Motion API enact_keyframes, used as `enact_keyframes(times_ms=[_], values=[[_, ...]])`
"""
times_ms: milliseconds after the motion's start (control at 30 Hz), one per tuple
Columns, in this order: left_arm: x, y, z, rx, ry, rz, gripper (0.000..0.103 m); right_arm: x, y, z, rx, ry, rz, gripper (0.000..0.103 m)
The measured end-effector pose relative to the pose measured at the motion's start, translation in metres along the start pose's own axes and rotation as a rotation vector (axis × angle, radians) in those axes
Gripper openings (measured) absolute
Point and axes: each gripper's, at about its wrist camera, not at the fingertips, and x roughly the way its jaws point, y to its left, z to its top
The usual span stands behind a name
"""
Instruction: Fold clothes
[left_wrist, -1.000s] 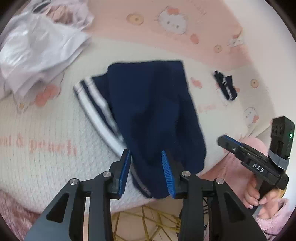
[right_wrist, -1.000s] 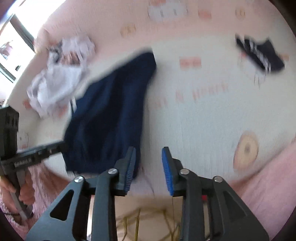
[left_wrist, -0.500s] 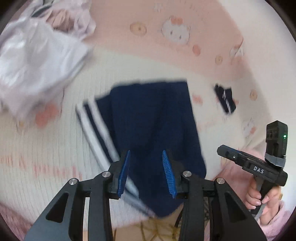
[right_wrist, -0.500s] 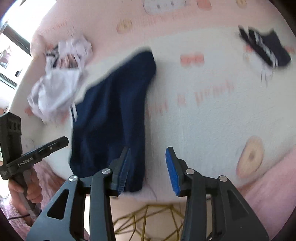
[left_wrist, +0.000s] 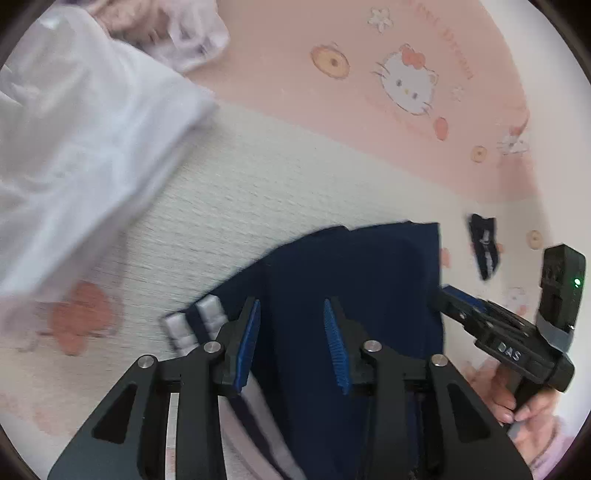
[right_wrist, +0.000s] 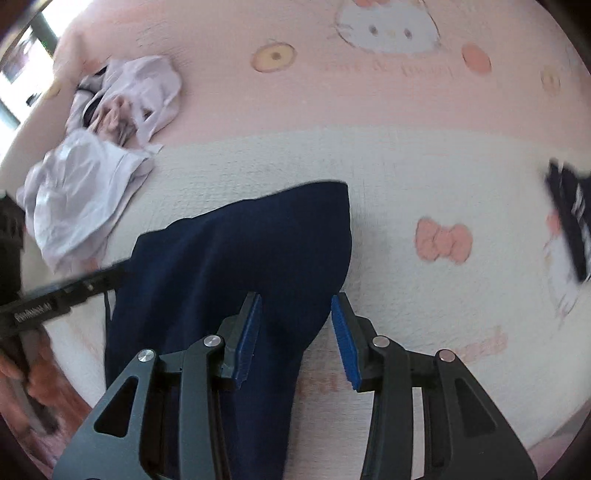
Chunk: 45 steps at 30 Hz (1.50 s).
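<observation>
Grippers have both pushed forward over the last second, so the navy trousers (left_wrist: 354, 280) that lay well ahead now run right under your tools. Your left gripper (left_wrist: 291, 339) stands open with nothing between its pads, poised above the side with the white stripes (left_wrist: 207, 325). Your right gripper (right_wrist: 295, 332) is open a little wider, also empty, over the other edge of the cloth. The trousers lie lengthwise on the bedspread (left_wrist: 295, 177), near end draped off the bed's edge, apparently already doubled leg on leg. The white pile (left_wrist: 85, 155) and small dark piece (left_wrist: 484, 247) sit well apart. You look set to grip the near end for a further fold.
</observation>
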Motion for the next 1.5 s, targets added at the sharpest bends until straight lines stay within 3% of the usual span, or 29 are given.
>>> enact_keyframes(times_ms=[133,233,433,500,633,767,933,1067,1200,1267,1300,1500], values=[[0.010,-0.021,-0.005,0.084,0.004,-0.043,0.035,0.003,-0.004,0.004,0.029,-0.028,0.023,0.040],[0.007,-0.035,-0.014,0.145,0.020,-0.098,0.035,-0.002,0.009,0.008,0.006,-0.073,0.120,0.040],[0.018,-0.057,-0.027,0.261,0.077,-0.097,0.035,0.031,0.024,0.001,-0.002,0.030,0.189,0.040],[0.018,-0.057,-0.030,0.258,0.081,-0.073,0.035,0.037,0.027,-0.001,0.002,0.045,0.198,0.040],[-0.001,-0.042,-0.024,0.181,0.006,-0.069,0.036,0.055,0.019,-0.009,-0.006,0.122,0.081,0.037],[-0.005,-0.021,-0.014,0.108,-0.035,0.000,0.036,0.054,0.014,-0.009,0.022,0.123,0.089,0.036],[0.004,-0.001,-0.009,0.003,-0.026,-0.073,0.036,0.050,0.014,-0.011,0.005,0.120,0.044,0.035],[0.027,-0.008,-0.005,0.038,0.022,-0.023,0.036,0.049,0.012,-0.010,0.008,0.119,0.040,0.035],[0.027,-0.018,-0.005,0.092,0.001,0.010,0.036,0.039,0.001,-0.006,0.055,0.089,0.063,0.035],[0.026,-0.022,-0.006,0.112,-0.010,0.014,0.030,0.029,-0.012,-0.002,0.099,0.046,0.051,0.036],[0.026,-0.025,-0.006,0.122,-0.016,0.017,0.006,0.023,-0.019,0.000,0.121,0.025,0.046,0.037],[-0.033,-0.049,-0.012,0.212,-0.171,0.121,0.003,-0.003,-0.058,0.011,0.247,-0.083,0.022,0.037]])
